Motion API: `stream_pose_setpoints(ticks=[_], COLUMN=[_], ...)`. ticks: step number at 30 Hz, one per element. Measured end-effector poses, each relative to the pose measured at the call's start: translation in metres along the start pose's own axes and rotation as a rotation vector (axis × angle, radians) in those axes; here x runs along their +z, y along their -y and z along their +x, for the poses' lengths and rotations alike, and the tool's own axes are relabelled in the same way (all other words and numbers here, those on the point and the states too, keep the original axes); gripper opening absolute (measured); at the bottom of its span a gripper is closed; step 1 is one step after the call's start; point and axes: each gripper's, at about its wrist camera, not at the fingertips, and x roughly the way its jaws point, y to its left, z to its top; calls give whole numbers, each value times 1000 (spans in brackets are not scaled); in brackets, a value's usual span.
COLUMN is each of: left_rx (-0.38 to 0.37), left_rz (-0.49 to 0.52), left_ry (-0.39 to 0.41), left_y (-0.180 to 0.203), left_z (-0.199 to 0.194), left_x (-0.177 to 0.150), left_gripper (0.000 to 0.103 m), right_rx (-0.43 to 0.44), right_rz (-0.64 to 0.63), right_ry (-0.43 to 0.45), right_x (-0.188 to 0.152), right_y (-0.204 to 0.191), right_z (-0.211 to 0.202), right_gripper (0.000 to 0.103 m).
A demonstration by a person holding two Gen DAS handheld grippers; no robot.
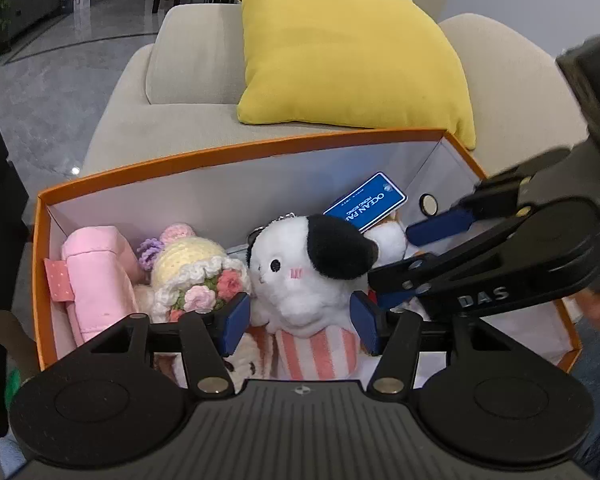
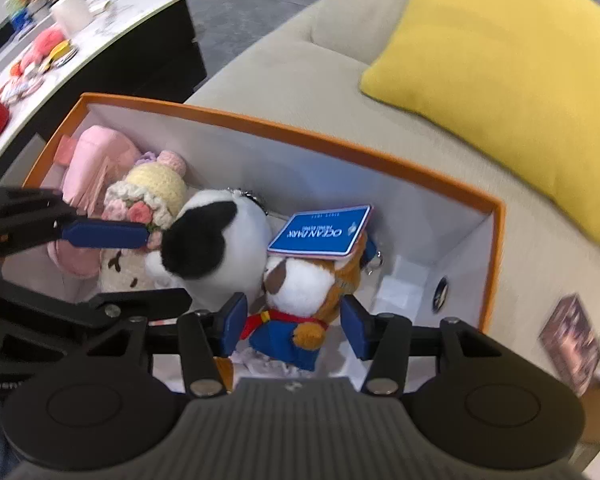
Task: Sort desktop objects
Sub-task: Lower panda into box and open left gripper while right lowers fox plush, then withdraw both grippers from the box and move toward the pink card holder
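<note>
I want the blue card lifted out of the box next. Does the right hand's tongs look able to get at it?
Probably yes. The blue card lies uncovered atop the brown-and-white plush, just beyond the open right tongs, nothing over it. Lying flat, it may be awkward to pinch.

Your left gripper covers the lower part of the black-and-white plush, and the striped pink item under it is only partly seen, so can't tell what it is; the blue card hides the top of the brown-and-white plush in the right wrist view. The stuff on the white tabletop at upper left is too blurred and small to ID; the dark picture card on the sofa is smeared too; the yellow cushion is cut off at the top edge.
</note>
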Motion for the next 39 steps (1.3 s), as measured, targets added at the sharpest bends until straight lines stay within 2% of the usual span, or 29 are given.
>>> stream_pose_setpoints(ticks=[3,6,10,11,14,20,24,29,34,39], left_rx=[19,28,20,19,24,12,6,18,31,40], left_rz=[12,18,20,25,40,26,16,17,-4,-11], left_ry=[-2,-2,-3,-4,-4,-5,-7,0,29,56], left_y=[3,6,7,8,10,4,2,5,3,5], left_z=[2,5,7,7,7,9,8,6,-3,-18], left_x=[0,-1,2,3,2,2,2,1,1,4], left_gripper=[64,61,46,42,40,39,39,39,39,39], right_rx=[4,-1,-4,0,5,98,96,75,34,17], right_rz=[-65,-123,-168,-170,-160,-75,-70,-77,-107,-127], right_ry=[3,-7,-35,-40,-45,-34,-20,-15,15,45], right_x=[-1,-4,-9,-10,-13,-13,-16,-15,-21,-20], right_y=[-1,-1,-1,-1,-1,7,7,5,-2,-6], right_z=[-4,-5,4,6,13,19,21,19,4,-12], right_gripper=[53,47,39,38,35,32,32,35,48,54])
